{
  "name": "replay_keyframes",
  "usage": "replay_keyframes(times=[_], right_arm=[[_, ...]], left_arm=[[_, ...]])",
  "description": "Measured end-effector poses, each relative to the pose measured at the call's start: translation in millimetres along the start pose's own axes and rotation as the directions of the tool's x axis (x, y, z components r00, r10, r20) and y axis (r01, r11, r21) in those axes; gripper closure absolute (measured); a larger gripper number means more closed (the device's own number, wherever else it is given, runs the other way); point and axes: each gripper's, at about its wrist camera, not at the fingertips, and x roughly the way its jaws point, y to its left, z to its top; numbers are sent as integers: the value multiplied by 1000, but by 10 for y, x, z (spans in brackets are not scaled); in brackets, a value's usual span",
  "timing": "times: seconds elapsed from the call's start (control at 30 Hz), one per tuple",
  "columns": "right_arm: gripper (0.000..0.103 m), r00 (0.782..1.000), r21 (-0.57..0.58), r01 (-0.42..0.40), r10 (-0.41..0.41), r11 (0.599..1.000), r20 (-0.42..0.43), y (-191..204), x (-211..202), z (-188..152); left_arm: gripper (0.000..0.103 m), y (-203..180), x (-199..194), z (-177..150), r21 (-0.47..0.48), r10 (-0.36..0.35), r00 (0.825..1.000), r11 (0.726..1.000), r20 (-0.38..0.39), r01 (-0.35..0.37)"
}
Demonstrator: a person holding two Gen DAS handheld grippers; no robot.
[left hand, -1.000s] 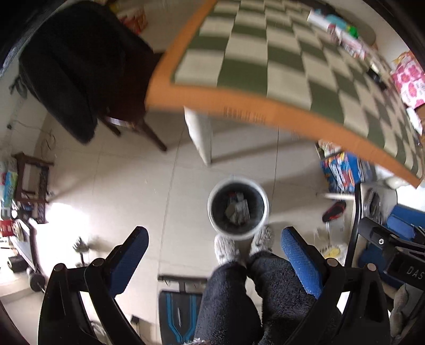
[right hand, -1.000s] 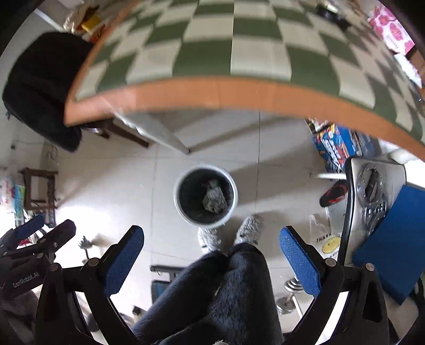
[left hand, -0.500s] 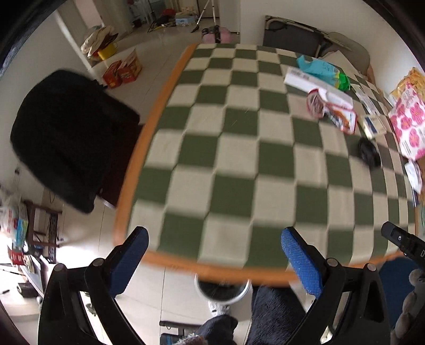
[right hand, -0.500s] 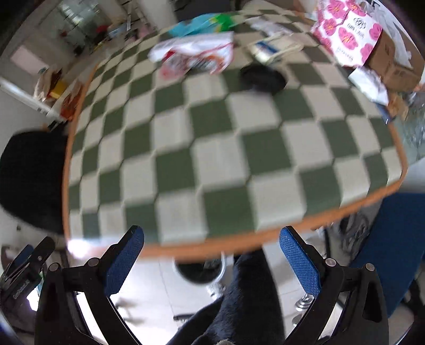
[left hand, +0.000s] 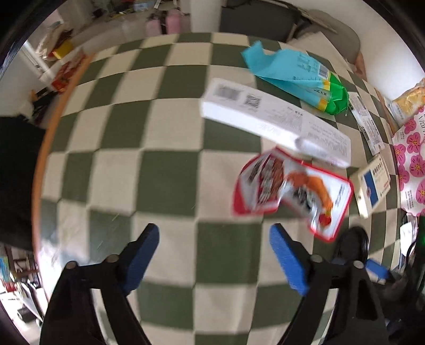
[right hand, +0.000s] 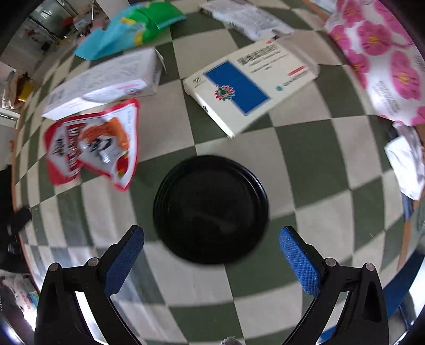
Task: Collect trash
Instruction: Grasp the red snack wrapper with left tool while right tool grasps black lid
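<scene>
Trash lies on a green and cream checked table (left hand: 164,180). A red and white snack wrapper (left hand: 292,193) lies ahead and right of my open, empty left gripper (left hand: 213,252); it also shows in the right wrist view (right hand: 93,146). A long white box (left hand: 273,119) (right hand: 103,79) lies beyond it. A black round lid (right hand: 211,209) sits just ahead of my open, empty right gripper (right hand: 211,249), between the fingertips' line. A white box with a blue panel (right hand: 247,87) (left hand: 373,183) lies farther off. A teal and green bag (left hand: 297,77) (right hand: 127,31) is at the back.
A pink-flowered white bag (right hand: 382,58) lies at the right of the table. White papers (right hand: 249,18) lie at the back, and another white item (right hand: 406,164) at the right edge. The table's orange rim (left hand: 42,148) runs along the left; a dark chair (left hand: 13,180) stands beyond it.
Both grippers swung up from over the floor bin and moved in over the table toward the trash. The bin and the legs have left view. Both stay open.
</scene>
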Motion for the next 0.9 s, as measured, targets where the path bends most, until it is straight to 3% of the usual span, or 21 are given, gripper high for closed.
replay_keyframes(times=[0.17, 0.2, 0.23, 0.37, 0.4, 0.63, 0.9], right_arm=[[0, 999, 31, -17, 18, 999, -41, 12, 222, 143], [1, 999, 29, -9, 10, 1000, -32, 24, 225, 157], [1, 1000, 34, -3, 4, 999, -30, 19, 235, 168], [12, 999, 63, 34, -33, 997, -11, 4, 216, 174], [13, 1000, 66, 29, -29, 997, -5, 4, 207, 161], [15, 1000, 8, 18, -18, 1000, 12, -3, 151, 97], [15, 999, 1, 11, -11, 1000, 41, -154, 15, 45]], left_arm=[[37, -167, 308, 288, 50, -31, 999, 998, -39, 33], [47, -199, 341, 318, 59, -37, 998, 997, -42, 40], [50, -232, 364, 343, 68, -46, 998, 997, -44, 49], [78, -314, 305, 377, 82, -90, 996, 992, -21, 91], [93, -330, 274, 367, 88, -104, 994, 991, -21, 105], [102, -394, -19, 177, 110, -158, 987, 981, -5, 158], [103, -260, -381, 25, 84, -131, 989, 988, 61, 126]])
